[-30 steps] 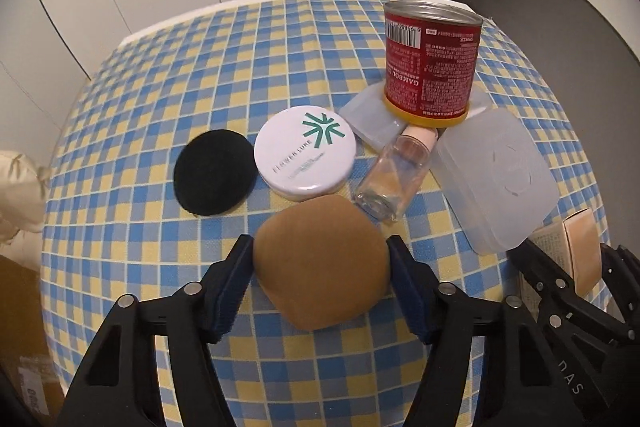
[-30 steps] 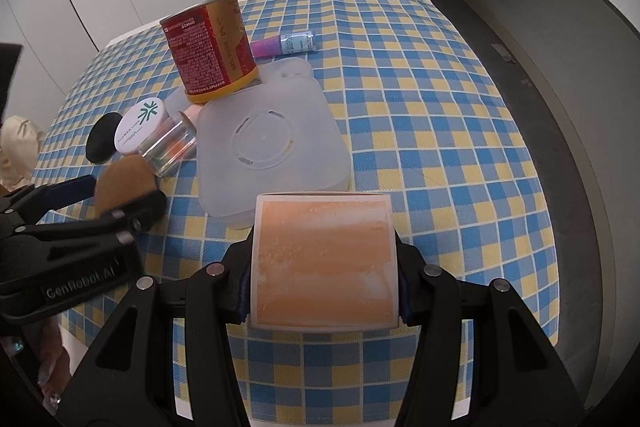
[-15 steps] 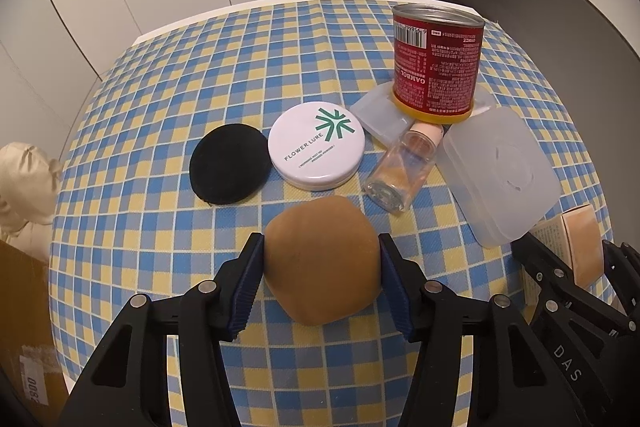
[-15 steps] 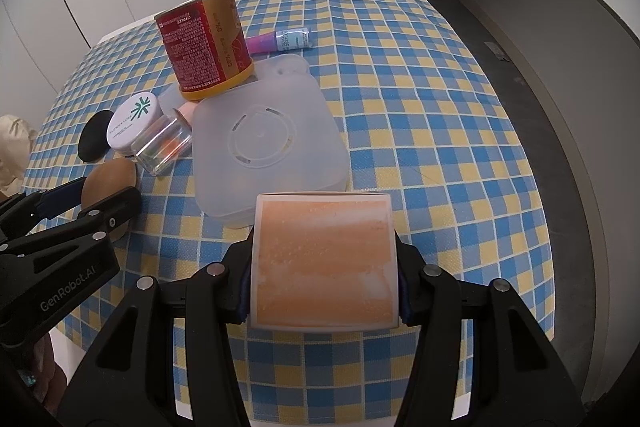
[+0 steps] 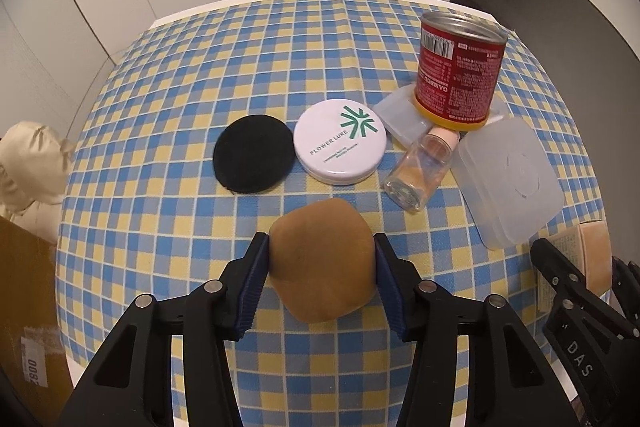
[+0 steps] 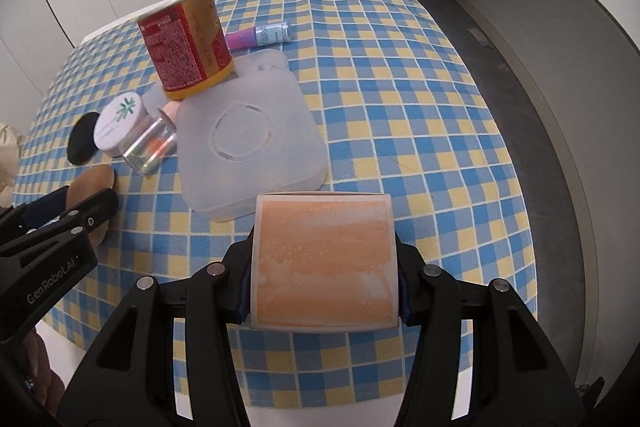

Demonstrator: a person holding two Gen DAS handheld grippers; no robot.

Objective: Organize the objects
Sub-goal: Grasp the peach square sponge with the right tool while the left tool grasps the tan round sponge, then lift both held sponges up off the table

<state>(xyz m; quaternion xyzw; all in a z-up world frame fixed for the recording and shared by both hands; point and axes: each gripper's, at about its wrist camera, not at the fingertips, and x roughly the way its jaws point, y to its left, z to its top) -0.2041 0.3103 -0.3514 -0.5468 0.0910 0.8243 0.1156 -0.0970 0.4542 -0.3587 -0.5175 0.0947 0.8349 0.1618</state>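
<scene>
The left tool (image 5: 322, 259) is gripping the tan makeup sponge (image 5: 323, 261) from both sides, its blue pads pressing into the sponge's edges above the checked surface (image 5: 180, 107). The right tool (image 6: 324, 263) is clamping the orange box (image 6: 324, 261), which is sitting just in front of the frosted plastic case (image 6: 248, 143).

Risk, as a judgement: the sponge is soft and is visibly deforming, so it may be squeezing out of the pads if the hold is tightened or the tool is swung quickly. The red tin can (image 5: 458, 71) is standing partly on a small frosted lid (image 5: 400, 111) and appears tilted in the right wrist view; a nudge to the case or to the lying glass bottle (image 5: 420, 171) touching it could be toppling the can. The two tools are working close together, so a collision is possible.

Compared with a second ago, the left tool is narrower on the sponge, which is now pinched where it was loosely bracketed, and its view is sitting farther back from the white compact (image 5: 340, 146) and black puff (image 5: 253, 159). The right tool's hold on the box is unchanged.
</scene>
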